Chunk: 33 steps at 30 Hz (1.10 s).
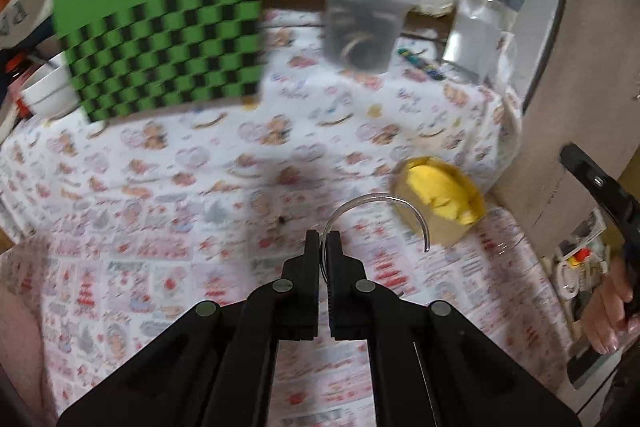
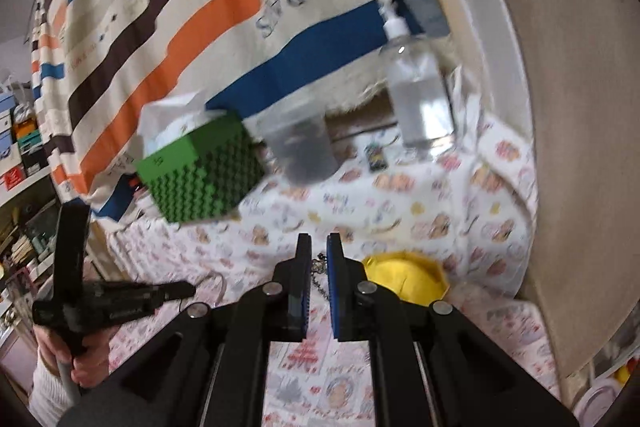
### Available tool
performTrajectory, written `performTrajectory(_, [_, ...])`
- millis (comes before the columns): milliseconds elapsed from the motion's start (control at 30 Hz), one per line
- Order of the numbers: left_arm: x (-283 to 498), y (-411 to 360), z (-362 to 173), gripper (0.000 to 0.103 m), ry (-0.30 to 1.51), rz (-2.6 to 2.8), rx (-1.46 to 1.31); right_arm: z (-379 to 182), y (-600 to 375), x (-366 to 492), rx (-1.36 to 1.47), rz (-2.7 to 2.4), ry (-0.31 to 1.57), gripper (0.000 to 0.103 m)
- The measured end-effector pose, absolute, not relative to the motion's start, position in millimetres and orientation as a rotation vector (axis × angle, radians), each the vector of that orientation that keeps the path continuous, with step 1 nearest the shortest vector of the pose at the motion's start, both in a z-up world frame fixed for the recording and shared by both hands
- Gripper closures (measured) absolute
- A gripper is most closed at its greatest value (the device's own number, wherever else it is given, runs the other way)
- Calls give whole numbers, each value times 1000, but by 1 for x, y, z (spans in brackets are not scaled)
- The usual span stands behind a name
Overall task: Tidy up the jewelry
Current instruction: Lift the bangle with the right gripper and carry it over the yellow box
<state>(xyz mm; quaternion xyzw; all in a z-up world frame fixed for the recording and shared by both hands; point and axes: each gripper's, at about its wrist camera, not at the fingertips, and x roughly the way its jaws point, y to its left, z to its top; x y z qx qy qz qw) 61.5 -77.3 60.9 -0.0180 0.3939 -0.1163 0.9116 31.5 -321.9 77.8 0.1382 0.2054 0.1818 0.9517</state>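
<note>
My left gripper [image 1: 323, 241] is shut on a thin silver bangle [image 1: 384, 203] that arcs up and right from the fingertips, above the patterned tablecloth. A small box lined in yellow [image 1: 444, 197] sits just right of the bangle; it also shows in the right wrist view [image 2: 404, 277]. My right gripper [image 2: 319, 247] is nearly closed on a dark metal chain [image 2: 319, 273] that hangs between the fingers. A clear cup [image 1: 360, 27] holding rings stands at the back; it also shows in the right wrist view [image 2: 300, 143].
A green checkered box [image 1: 164, 43] stands at the back left, with a white bowl [image 1: 44, 89] beside it. A clear pump bottle [image 1: 476, 23] stands at the back right next to a beaded item [image 1: 420, 61]. A striped cloth [image 2: 200, 7] hangs behind the table.
</note>
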Motion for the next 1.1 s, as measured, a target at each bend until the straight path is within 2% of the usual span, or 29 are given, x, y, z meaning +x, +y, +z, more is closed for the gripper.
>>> performTrajectory(233, [89,-120,69,101,783,-345,-88,72,-328,74,260,341,408,96])
performTrajectory(667, [162,-180,2,101,883,-315,-55,-11,-370,137,455,321,660,96])
performTrajectory(933, [170,-197,4,99,858,-359,-63,-16,-384,140,540,389,690,94])
performTrajectory(967, [170,-199,5,99,853,-373,-65,-15,-384,140,545,395,688,93])
performTrajectory(1033, [165,-198,8,99,819,-378,-62,-13,-386,138,561,401,680,81])
performTrajectory(1100, [157,-193,12,99,796,-374,-48,-9,-389,134,553,375,662,80])
